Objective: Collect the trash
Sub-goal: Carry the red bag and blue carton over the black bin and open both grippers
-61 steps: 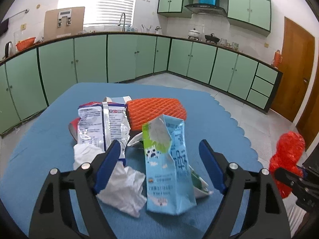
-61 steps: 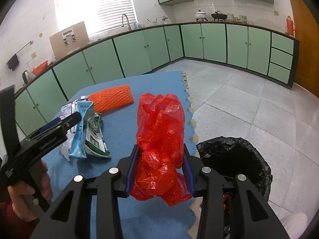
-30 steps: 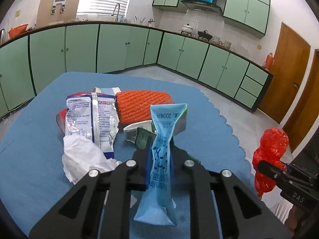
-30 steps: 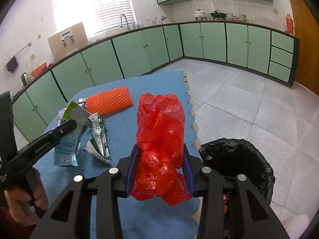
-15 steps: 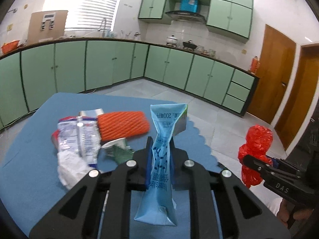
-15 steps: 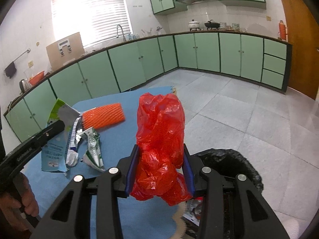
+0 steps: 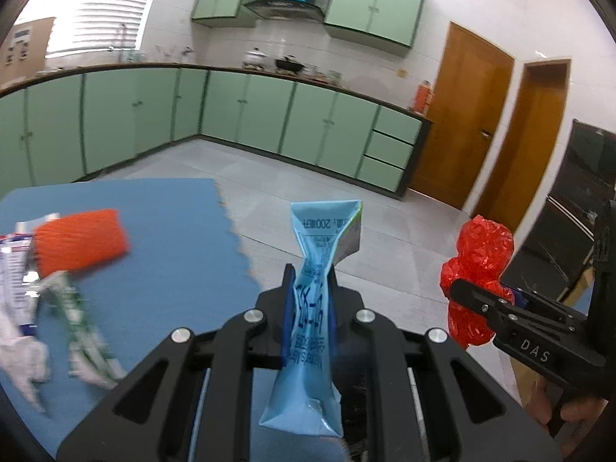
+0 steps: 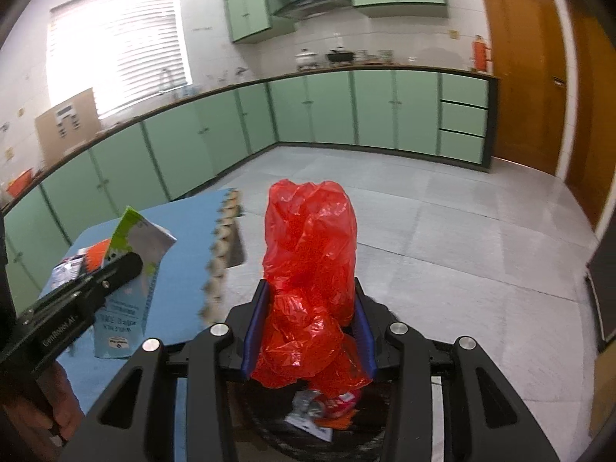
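Observation:
My left gripper (image 7: 310, 304) is shut on a squashed blue milk carton (image 7: 312, 331), held upright past the right edge of the blue mat (image 7: 173, 238); the carton (image 8: 127, 269) also shows at the left of the right wrist view. My right gripper (image 8: 308, 327) is shut on a crumpled red plastic bag (image 8: 308, 269), which hangs over the black-lined trash bin (image 8: 308, 435) holding several wrappers. The red bag (image 7: 477, 269) appears at the right in the left wrist view. Left on the mat lie an orange foam net (image 7: 81, 240), a green-white carton (image 7: 77, 327), white paper (image 7: 23, 362) and a printed wrapper (image 7: 11, 265).
Grey tiled floor (image 8: 442, 238) lies open beyond the mat. Green cabinets (image 7: 269, 115) line the far walls, and wooden doors (image 7: 473, 115) stand at the right. A person's hand (image 8: 42, 404) holds the left gripper's handle.
Both grippers swung right, off the mat and toward the bin, each keeping its load. The trash pile slid to the left edge of the left wrist view, and the bin now sits under the red bag.

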`<state>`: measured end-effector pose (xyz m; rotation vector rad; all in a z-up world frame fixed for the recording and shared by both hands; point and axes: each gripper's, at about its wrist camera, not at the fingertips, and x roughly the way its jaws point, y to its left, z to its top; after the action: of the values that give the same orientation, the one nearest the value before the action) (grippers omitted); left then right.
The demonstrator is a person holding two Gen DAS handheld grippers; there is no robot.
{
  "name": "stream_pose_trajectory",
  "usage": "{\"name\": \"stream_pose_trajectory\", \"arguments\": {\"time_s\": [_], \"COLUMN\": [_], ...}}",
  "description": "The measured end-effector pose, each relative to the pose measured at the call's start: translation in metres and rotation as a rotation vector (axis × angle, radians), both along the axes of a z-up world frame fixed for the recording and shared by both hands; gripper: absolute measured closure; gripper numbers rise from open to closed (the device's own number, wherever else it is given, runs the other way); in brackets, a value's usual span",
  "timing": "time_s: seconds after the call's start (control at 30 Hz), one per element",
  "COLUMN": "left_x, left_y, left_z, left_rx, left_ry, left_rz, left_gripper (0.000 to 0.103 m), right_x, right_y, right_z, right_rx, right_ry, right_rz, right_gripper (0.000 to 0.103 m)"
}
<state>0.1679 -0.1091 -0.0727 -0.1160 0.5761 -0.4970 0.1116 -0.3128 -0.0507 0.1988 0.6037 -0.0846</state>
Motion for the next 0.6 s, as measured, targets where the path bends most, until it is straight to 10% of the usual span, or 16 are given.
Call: {"name": "stream_pose_trajectory", "arguments": {"time_s": [0.3,0.43,0.6], "left_x": [0.032,0.035,0.033], "left_y": [-0.059,-0.066,-0.066], "left_z": [-0.04,-0.045,-0.045], "left_rx": [0.02,0.036,0.046], "left_ry": [0.076,0.069,0.065], "left_rz": [-0.067,-0.072,-0.064], "left_gripper": [0.088,0.059,0.058], "right_x": [0.0,0.003,0.006], "right_y": [-0.051,-0.06,-0.068], "right_z": [-0.025,-0.029,-0.037], "right_rx": [0.03,0.035,0.054], "right_ry": [0.044,0.046,0.051], "right_rz": [-0.081,-0.086,-0.089], "right_gripper": [0.063,0.063,0.063]}}
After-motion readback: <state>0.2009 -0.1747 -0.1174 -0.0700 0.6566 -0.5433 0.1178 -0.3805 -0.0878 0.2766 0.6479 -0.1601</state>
